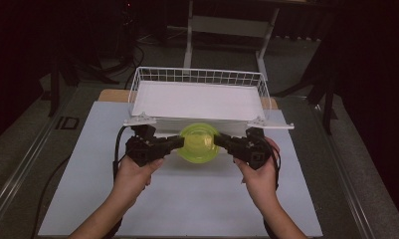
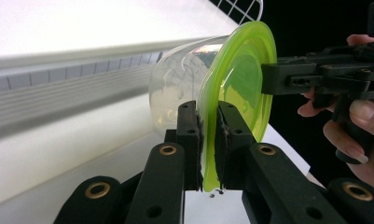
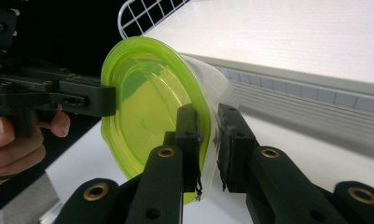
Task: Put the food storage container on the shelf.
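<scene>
Container [image 1: 199, 143] with green lid [image 2: 240, 84], nothing visible inside.
Left gripper [image 1: 176, 143] and right gripper [image 1: 222, 142] clamp its rim, near wire basket's [image 1: 197, 75] front edge.

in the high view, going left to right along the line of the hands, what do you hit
left hand → left gripper → green lid → right gripper → right hand
</scene>
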`<state>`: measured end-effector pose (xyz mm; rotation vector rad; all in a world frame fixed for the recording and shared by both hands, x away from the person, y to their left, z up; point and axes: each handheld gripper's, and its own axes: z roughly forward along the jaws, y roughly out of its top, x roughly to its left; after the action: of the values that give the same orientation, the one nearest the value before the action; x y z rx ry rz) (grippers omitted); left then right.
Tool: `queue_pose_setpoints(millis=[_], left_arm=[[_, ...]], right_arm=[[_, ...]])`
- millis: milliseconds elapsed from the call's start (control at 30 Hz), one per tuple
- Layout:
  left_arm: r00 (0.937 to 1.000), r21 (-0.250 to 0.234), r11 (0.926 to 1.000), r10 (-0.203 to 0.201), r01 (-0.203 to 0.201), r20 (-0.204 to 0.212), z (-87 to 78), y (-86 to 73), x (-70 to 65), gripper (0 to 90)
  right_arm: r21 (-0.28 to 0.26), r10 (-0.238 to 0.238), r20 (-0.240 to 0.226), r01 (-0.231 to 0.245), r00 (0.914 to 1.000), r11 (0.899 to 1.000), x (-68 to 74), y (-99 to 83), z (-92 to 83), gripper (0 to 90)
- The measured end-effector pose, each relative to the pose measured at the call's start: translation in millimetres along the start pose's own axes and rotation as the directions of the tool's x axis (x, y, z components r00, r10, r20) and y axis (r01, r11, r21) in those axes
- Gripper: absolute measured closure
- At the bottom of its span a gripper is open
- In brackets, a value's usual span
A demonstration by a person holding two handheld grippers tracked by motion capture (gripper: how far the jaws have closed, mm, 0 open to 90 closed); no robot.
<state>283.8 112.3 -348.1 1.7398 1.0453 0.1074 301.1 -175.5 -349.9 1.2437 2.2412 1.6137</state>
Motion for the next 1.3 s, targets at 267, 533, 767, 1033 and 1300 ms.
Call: queue_pose_setpoints(millis=[267,533,767,1033,1300], left_arm=[[1.0000,0.001,1.0000,-0.005,0.005,-0.008,2.3,20.6,5.1,82.2],[0.9995,-0.003,0.9998,-0.020,0.020,-0.023,3.4,51.5,15.3,82.1],[0.9988,-0.004,0.9991,-0.043,0.043,-0.023,7.8,77.4,25.8,82.0],[0.9960,0.018,0.9967,-0.078,0.079,-0.045,17.6,99.5,36.5,81.9],[0.9915,0.050,0.9903,-0.129,0.130,-0.019,26.5,101.3,49.2,81.4]], right_arm=[[0.004,0.014,0.013,-0.015,0.9998,1.000,-4.6,19.6,4.7,79.6],[0.006,0.024,0.034,-0.025,0.9991,1.000,-8.2,51.4,13.7,79.4],[-0.005,0.037,0.051,-0.036,0.9980,0.999,-14.2,77.4,21.5,79.3],[0.008,0.080,0.071,-0.080,0.9943,0.997,-25.1,96.9,32.9,79.3],[0.051,0.140,0.077,-0.144,0.9871,0.988,-33.0,102.1,39.9,79.4]])
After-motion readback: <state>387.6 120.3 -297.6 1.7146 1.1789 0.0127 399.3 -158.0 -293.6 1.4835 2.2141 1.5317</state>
